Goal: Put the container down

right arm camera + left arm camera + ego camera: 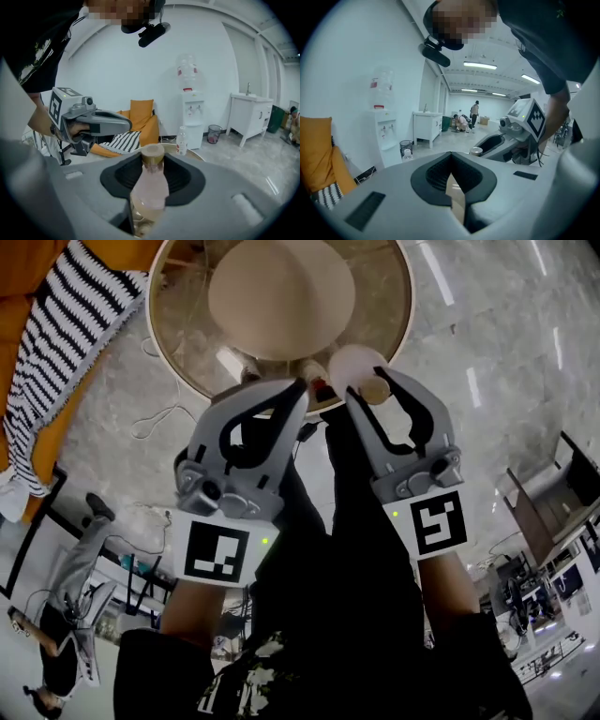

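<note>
My right gripper [367,382] is shut on a clear bottle [149,187] that has a pinkish body and a tan cap. The bottle stands between the pads with its cap pointing away from me, and it shows as the bottle [354,367] at the near rim of the round glass table [178,362]. My left gripper [300,390] hangs beside it on the left, jaws together. In the left gripper view the left gripper [457,197] shows only a narrow tan sliver between the jaws; I cannot tell what it is. Both grippers hover above the table's near edge.
A beige cone-shaped thing [281,296] sits in the middle of the table. A second small bottle [182,139] stands on the table's far side. An orange sofa with a striped cushion [56,343] is at the left, and a water dispenser [191,117] stands by the wall.
</note>
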`<state>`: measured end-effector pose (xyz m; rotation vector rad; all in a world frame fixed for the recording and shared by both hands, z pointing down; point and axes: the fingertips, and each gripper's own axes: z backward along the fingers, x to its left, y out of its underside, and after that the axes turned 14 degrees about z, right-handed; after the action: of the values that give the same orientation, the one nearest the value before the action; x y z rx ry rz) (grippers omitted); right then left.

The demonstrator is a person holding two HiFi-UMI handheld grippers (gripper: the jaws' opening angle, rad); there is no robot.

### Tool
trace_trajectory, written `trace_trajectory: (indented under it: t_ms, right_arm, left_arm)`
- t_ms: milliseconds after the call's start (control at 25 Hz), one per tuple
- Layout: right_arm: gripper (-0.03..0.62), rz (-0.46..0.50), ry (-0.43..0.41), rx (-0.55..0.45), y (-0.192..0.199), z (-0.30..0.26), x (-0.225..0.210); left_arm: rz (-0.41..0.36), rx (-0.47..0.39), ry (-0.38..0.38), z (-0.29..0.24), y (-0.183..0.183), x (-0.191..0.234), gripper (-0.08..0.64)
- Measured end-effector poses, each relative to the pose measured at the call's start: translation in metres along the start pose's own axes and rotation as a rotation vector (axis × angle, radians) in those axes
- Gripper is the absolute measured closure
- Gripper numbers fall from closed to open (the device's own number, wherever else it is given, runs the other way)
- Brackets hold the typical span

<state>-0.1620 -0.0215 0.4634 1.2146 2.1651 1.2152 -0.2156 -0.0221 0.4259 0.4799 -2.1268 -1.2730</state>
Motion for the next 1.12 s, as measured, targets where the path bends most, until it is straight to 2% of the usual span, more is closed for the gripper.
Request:
trace_trajectory:
  t_ms: [120, 320, 560, 720, 1120]
  right_arm:
    - [0.457, -0.034, 0.013, 0.026, 0.029, -0.011, -0.005]
    - [0.457, -0.038, 0.037, 0.056, 0.069, -0.034, -0.016]
    - [0.457, -0.092, 0.103, 0.073, 0.104, -0.057, -0.031]
    - [0.457, -0.126, 0.14, 0.075, 0.127, -0.073, -0.039]
    - [0.457, -0.116, 0.128, 0.1, 0.18, -0.114, -0.042]
  left_arm:
    - [-0.038, 0.029, 0.023, -0.02, 0.021, 0.003, 0.555]
    - [-0.045, 0.057, 0.095, -0.053, 0.051, 0.005, 0.555]
    - [-0.053, 0.065, 0.134, -0.08, 0.079, 0.021, 0.555]
    - [0.007, 0.056, 0.111, -0.101, 0.1, 0.037, 0.555]
    - [-0.002, 0.085, 0.125, -0.141, 0.16, 0.061, 0.555]
